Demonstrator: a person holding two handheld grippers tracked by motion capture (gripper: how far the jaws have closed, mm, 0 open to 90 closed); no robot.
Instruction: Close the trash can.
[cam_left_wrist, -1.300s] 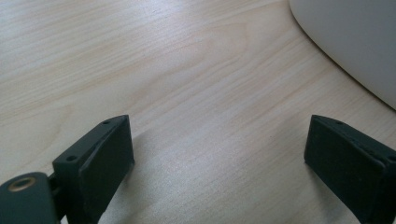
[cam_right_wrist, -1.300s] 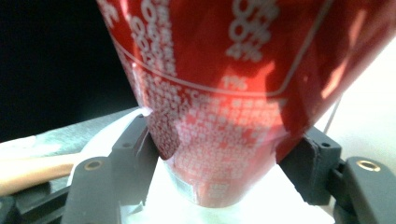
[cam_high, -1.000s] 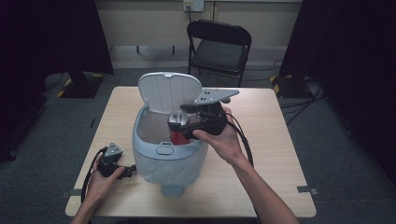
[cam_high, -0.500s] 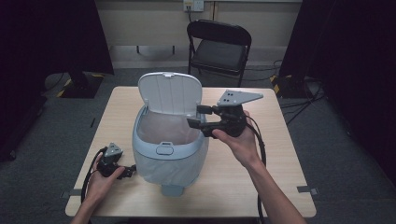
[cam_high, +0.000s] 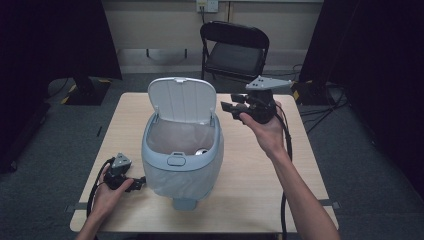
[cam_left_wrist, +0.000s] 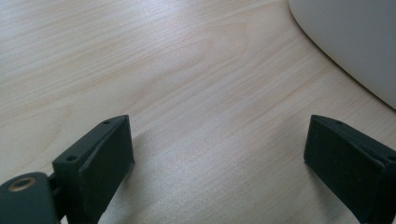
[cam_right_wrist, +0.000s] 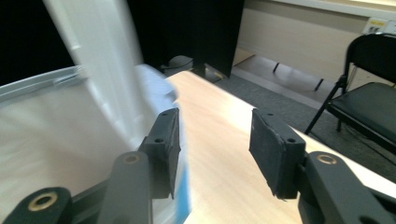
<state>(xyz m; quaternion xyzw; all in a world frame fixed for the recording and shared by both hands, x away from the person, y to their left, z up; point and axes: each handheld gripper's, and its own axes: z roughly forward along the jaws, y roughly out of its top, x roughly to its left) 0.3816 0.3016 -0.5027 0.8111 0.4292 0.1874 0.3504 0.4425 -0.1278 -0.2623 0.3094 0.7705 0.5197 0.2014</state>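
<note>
Wooden table (cam_high: 250, 170), right tool (cam_high: 231, 107) raised beside bin (cam_high: 182, 150), left tool (cam_high: 140, 183) resting low.

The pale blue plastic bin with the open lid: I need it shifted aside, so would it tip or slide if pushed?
The pale blue plastic bin probably slides on the smooth wooden table. It looks light and nearly empty. Its raised lid could make a high push tip it.

Left gripper (cam_high: 136, 184) low at the near left, held in the left hand (cam_high: 107, 192), jaws spread wide with nothing between them, as seen in the left gripper view (cam_left_wrist: 217, 161). Right gripper (cam_high: 229, 108) raised at the far right, gripped by the right hand (cam_high: 265, 131) on an outstretched forearm, jaws parted and empty (cam_right_wrist: 215, 140), pointing leftward.
</note>
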